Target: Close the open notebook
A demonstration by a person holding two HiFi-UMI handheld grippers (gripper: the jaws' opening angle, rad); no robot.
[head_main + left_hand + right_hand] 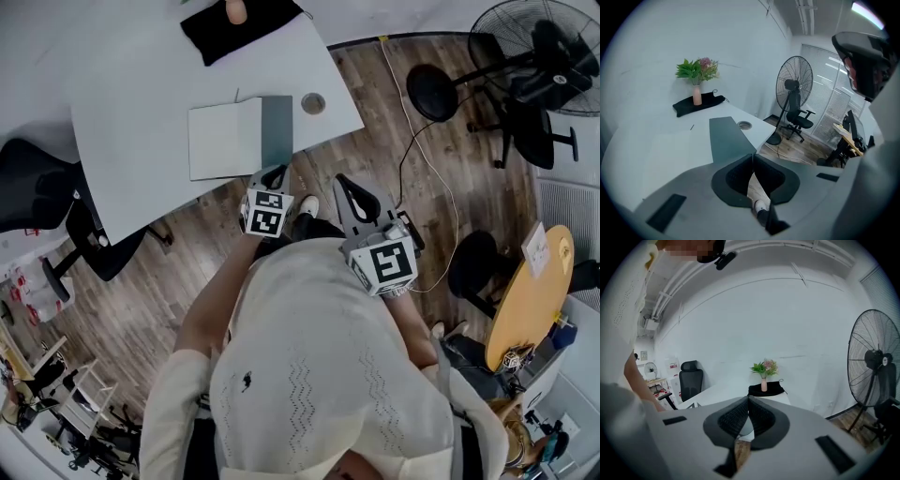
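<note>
The notebook (225, 139) lies on the white table (141, 112), near the table's front edge and at 12 o'clock from our left gripper (275, 174) in the head view. It is open. A broad blank white page faces up on its left side. At 3 o'clock from that page is a dark grey-green cover (277, 131), which shows as a narrower strip. We cannot tell whether this cover lies flat or stands tilted. In the left gripper view the same dark panel runs away from the fingertips towards 11 o'clock, with the pale page beside it at 9 o'clock.

Our left fingers (736, 176) are pressed together at the tips, just at the near right corner of the cover. We cannot tell whether they touch it. Our right gripper (349, 187) hangs over the wooden floor (375, 122), off the table edge, at 4 o'clock from the notebook and apart from it. Its fingers (733, 416) are also pressed together, on nothing.

A round grommet (313, 103) sits in the table at 2 o'clock from the notebook. A black cloth (239, 28) lies at 12 o'clock near the far edge and carries a pink vase (697, 95) of flowers. A standing fan (539, 47) is on the floor at 2 o'clock, well apart from the table.
</note>
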